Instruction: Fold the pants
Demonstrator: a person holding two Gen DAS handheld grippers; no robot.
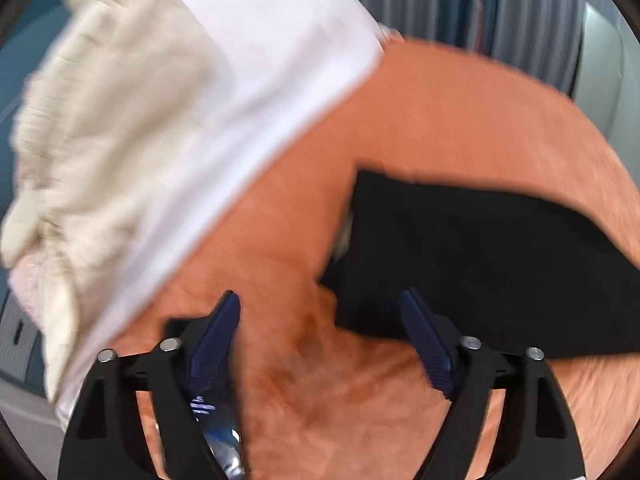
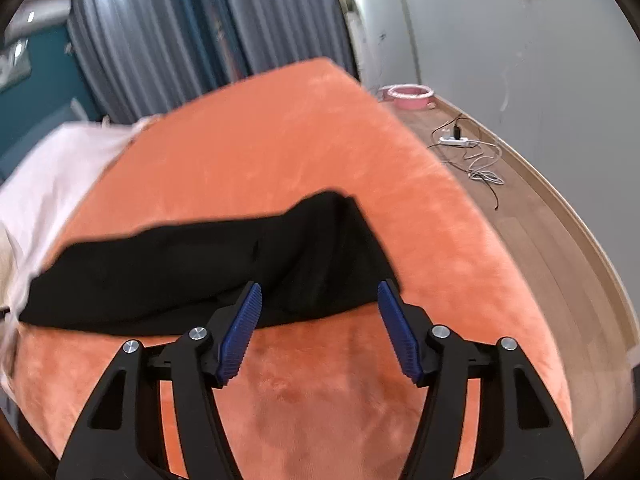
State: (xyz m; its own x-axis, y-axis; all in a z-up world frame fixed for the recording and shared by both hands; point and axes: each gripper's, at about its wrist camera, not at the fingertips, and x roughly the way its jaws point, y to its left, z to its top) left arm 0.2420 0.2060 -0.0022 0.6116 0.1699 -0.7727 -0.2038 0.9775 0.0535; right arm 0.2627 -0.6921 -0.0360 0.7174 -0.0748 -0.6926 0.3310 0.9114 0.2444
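The black pants (image 2: 224,264) lie folded into a long band across the orange blanket (image 2: 280,152). In the left wrist view the pants (image 1: 480,264) fill the right side, their left end just ahead of the fingers. My left gripper (image 1: 322,300) is open above the blanket with nothing between its blue pads (image 1: 426,344). My right gripper (image 2: 320,292) is also open, hovering in front of the pants' near edge at their right end; its pads (image 2: 240,332) hold nothing.
A white sheet (image 1: 256,92) and a cream knitted cloth (image 1: 104,128) lie left of the blanket. Grey curtains (image 2: 160,40) hang behind the bed. On the wood floor at right sit a power strip with cables (image 2: 460,142) and a pink bowl (image 2: 408,96).
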